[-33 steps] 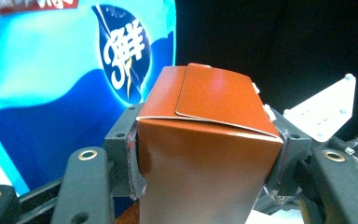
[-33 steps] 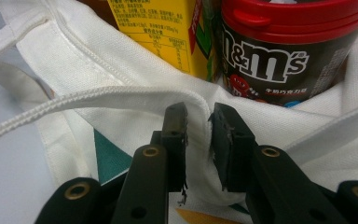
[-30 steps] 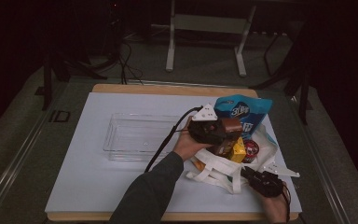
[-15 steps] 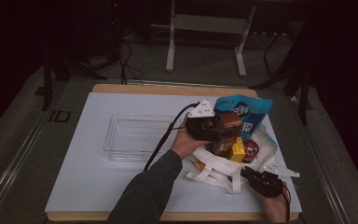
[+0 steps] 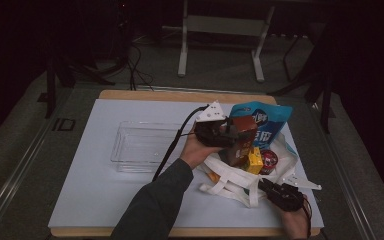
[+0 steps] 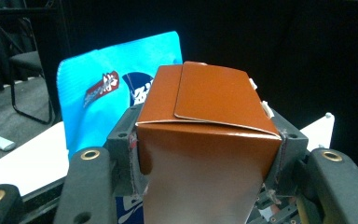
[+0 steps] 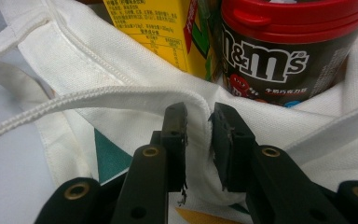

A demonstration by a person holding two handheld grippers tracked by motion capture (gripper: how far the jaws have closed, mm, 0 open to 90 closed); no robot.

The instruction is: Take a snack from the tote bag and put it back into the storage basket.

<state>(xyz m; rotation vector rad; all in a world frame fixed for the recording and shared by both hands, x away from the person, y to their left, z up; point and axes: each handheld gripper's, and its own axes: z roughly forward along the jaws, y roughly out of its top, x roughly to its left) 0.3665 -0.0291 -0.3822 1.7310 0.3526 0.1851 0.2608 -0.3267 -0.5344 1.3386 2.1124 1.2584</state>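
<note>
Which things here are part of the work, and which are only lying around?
In the work: brown carton clamped in left gripper; white tote bag pinched by right gripper.
Lying about: blue snack bag, yellow box, candy jar, clear tray.

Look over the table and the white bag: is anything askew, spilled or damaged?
Nothing is spilled. The brown carton, clamped in the left gripper, has a slightly buckled top flap. The white tote bag lies slumped open, its rim pinched by the right gripper, and the blue snack bag leans.
</note>
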